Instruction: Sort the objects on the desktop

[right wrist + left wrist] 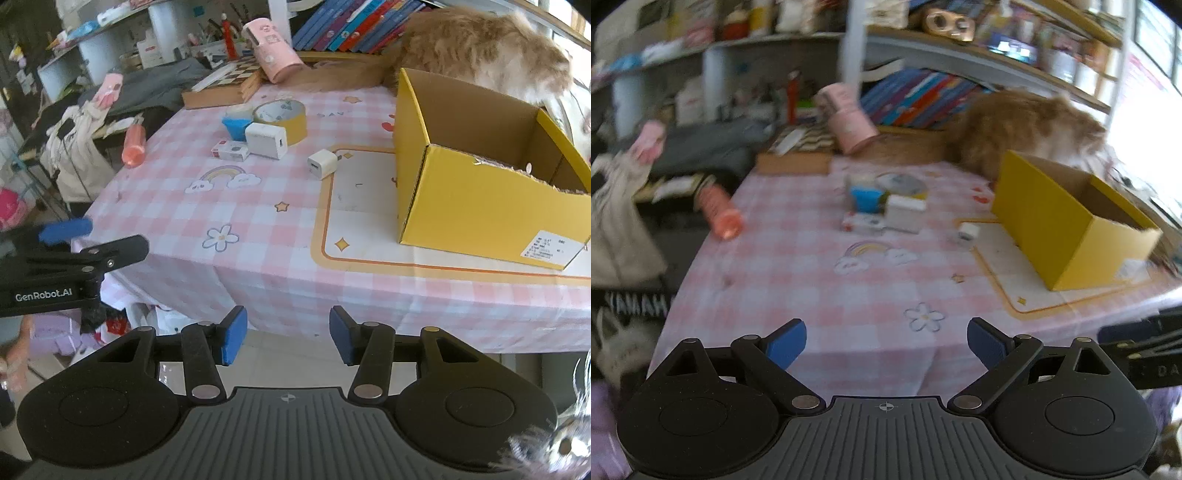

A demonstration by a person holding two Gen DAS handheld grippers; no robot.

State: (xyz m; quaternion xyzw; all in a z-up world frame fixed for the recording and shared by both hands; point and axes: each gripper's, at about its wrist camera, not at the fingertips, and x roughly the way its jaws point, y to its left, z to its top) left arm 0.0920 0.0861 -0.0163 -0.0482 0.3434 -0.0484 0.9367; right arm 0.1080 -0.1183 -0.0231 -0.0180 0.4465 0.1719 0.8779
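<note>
A yellow cardboard box (pixel 480 192) (pixel 1071 221) stands open-topped at the table's right. Left of it lies a small white charger cube (pixel 323 163) (pixel 968 231). Farther back cluster a larger white charger (pixel 266 140) (pixel 905 212), a yellow tape roll (pixel 284 118) (pixel 905 184), a blue cup-like piece (pixel 236 125) (pixel 866 197) and a small white packet (pixel 229 150) (pixel 862 223). My left gripper (pixel 886 343) is open over the table's near edge, holding nothing. My right gripper (pixel 288 339) is open too, in front of the edge, its jaws narrower.
A pink checked cloth (pixel 258 221) covers the table. An orange tube (pixel 133 146) lies at the left edge. A ginger cat (pixel 480 48) stands behind the box. A pink cylinder (pixel 275 51), a chessboard (pixel 229 79) and shelves line the back. Clothes and bags hang at left.
</note>
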